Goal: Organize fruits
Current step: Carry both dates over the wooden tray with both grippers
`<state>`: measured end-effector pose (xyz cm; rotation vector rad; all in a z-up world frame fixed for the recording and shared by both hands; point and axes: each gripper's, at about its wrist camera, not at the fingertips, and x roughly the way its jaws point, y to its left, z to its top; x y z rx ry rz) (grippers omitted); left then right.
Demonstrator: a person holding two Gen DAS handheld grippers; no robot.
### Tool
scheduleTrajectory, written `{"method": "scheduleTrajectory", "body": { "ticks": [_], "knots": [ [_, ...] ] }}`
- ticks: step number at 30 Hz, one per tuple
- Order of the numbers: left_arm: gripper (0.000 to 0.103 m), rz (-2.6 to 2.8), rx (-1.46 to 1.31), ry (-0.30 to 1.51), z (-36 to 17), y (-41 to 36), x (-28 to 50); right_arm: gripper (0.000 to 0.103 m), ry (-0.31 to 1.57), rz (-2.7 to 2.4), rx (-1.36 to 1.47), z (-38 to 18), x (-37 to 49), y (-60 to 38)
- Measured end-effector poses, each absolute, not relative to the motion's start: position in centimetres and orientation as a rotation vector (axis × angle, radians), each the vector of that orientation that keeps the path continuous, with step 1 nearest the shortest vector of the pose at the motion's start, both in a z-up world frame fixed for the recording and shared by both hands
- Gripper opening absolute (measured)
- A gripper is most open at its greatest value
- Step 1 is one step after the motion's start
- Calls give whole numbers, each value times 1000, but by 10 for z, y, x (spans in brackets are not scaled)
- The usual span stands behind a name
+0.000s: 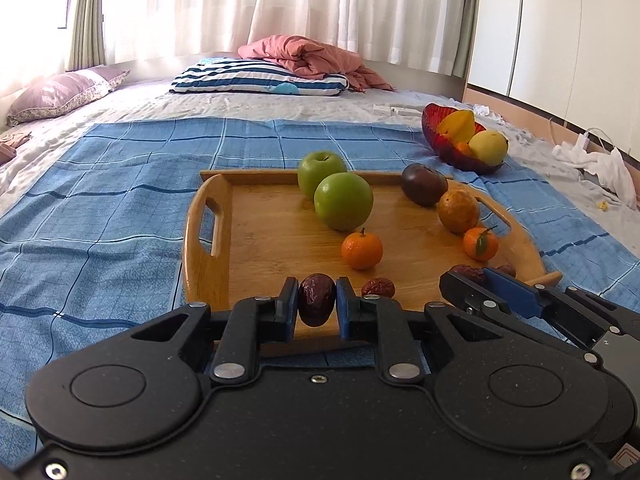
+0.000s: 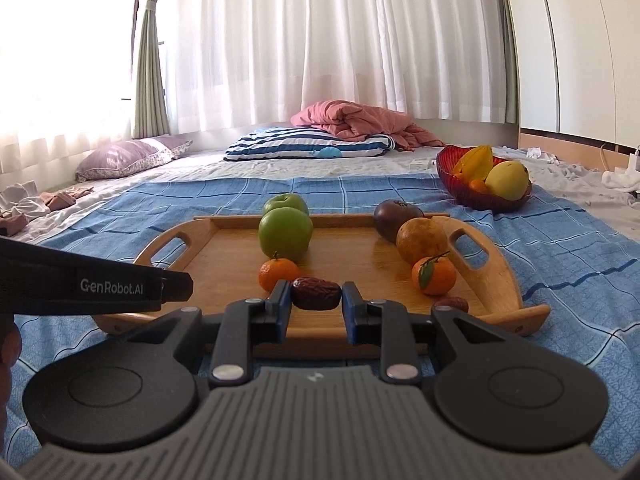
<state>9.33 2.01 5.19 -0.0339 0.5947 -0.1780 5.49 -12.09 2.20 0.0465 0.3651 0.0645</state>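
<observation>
Step in hand: carrying dates off the wooden tray (image 1: 208,256).
Left gripper (image 1: 317,300): clenched on an upright date (image 1: 317,299), above the tray's near edge, tilted downward.
Right gripper (image 2: 316,300): grasping a date lengthwise (image 2: 316,298), nearer level.
Next: probably delivery to the red bowl (image 1: 436,136), well apart.

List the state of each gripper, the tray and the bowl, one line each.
left gripper: shut on a red date, held upright.
right gripper: shut on another red date, held lengthwise.
wooden tray: flat on the blue cloth, still holding apples, tangerines and loose dates.
red bowl: upright, partly filled with fruit.
</observation>
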Motion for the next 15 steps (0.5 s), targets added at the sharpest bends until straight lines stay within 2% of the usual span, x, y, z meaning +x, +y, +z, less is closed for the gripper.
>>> {"method": "scheduleTrajectory", "body": {
  "ticks": [15],
  "knots": [
    [19, -138, -17, 633, 36, 11, 122, 32, 421, 10, 51, 9, 79, -134]
  ]
}}
